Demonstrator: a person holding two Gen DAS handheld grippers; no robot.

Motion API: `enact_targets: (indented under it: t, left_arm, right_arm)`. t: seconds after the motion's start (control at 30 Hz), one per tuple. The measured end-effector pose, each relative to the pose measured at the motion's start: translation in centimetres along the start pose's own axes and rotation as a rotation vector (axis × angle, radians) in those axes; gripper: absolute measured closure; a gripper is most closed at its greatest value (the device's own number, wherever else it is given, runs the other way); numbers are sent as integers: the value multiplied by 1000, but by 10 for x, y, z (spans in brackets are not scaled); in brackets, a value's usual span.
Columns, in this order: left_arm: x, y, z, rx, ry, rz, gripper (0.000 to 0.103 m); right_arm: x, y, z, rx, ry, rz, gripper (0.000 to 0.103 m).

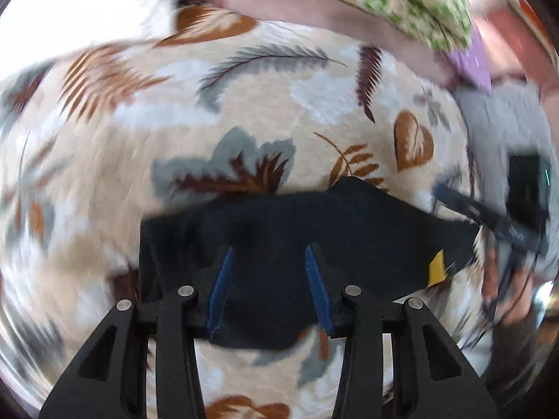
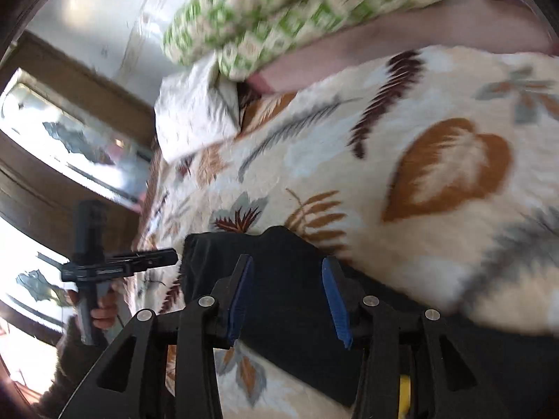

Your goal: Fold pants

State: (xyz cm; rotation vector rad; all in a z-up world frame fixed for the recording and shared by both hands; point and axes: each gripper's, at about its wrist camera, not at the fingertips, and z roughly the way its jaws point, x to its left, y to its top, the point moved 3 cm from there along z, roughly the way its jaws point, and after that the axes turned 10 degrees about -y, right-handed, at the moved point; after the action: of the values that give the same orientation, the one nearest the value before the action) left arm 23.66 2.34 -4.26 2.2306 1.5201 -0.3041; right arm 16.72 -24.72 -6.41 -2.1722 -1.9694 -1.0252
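Dark navy pants (image 1: pixel 297 230) lie in a folded band on a leaf-patterned blanket (image 1: pixel 244 111). My left gripper (image 1: pixel 269 255) hovers just over the pants, jaws open and empty. A yellow tag (image 1: pixel 436 269) shows at the pants' right end. The right gripper shows at the right edge of the left wrist view (image 1: pixel 496 220). In the right wrist view my right gripper (image 2: pixel 286 265) is open and empty above the pants (image 2: pixel 286 300). The left gripper (image 2: pixel 139 262), held by a hand, sits off the pants' left end. Both views are blurred.
A green-and-cream checked pillow (image 2: pixel 297 10) and a white pillow (image 2: pixel 195 115) lie at the head of the bed. A pink sheet (image 1: pixel 297 3) runs under them. A wooden-framed window (image 2: pixel 63 132) stands at the left.
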Motion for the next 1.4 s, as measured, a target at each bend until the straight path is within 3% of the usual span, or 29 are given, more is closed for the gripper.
enact_targets:
  t: [0.2,0.37,0.47,0.5,0.53,0.57,0.77,0.9,1.0,1.07,1.2,1.3,1.4]
  left_arm:
    - [-13,33,26,138,71,229,63]
    - [-25,39,39,203,37,381,63]
    - [-31,40,50,239,64,471,63]
    - [-32,39,54,254,70,494,63]
    - [-32,38,58,272,70,517,63]
    - [-33,37,61,288,64,540,63]
    - [-44,19,81,380,74,708,62]
    - [-45,6,102,443,102,762,61]
    - [-46,6,114,408,160,735,60]
    - [-46,8,114,371,174,680,68]
    - [-48,10,99,311,215,663,91]
    - [-43,18,85,271,220,641,92]
    - [-31,16,97,318,257,637,92]
  right_arm:
    - [19,26,80,154,-41,-140,60]
    - [19,26,109,254,24,-203,60]
    - [29,23,122,306,61,-280,60]
    - [31,21,123,311,58,-308,68]
    - [34,19,123,318,73,-323,82]
    - [38,15,121,314,94,-366,88]
    - [37,14,107,247,111,-399,96]
    - [39,10,105,235,106,-419,96]
    - [39,9,105,226,91,-433,96]
    - [39,11,107,211,76,-439,98]
    - [42,12,104,171,33,-466,100]
    - [47,18,95,124,24,-467,100]
    - [40,28,93,92,29,-413,100]
